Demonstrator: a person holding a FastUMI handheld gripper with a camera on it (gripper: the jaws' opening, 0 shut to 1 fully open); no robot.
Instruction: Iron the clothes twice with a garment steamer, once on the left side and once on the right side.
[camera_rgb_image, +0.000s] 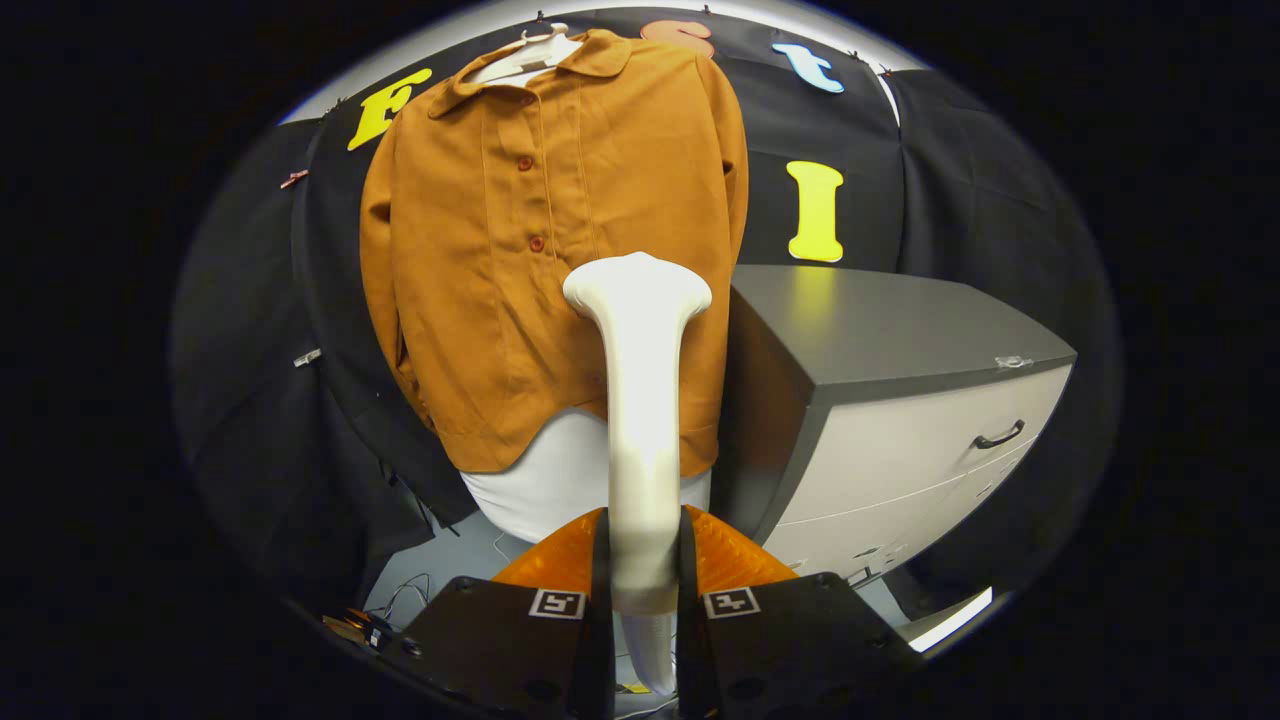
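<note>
1. While the gripper (642, 560) is clamping both fingers on the steamer (640, 400), its handle is running straight ahead.
2. Steamer head is sitting just before the shirt (500, 260), right of its buttons.

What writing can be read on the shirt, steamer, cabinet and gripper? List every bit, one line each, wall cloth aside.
No readable text on any of them.
Orange shirt: no print, only buttons.
White garment steamer, clamped between the fingers of the gripper: no brand visible.
Grey cabinet: no lettering.
Square markers on the gripper: black-and-white patterns, not words.
</note>
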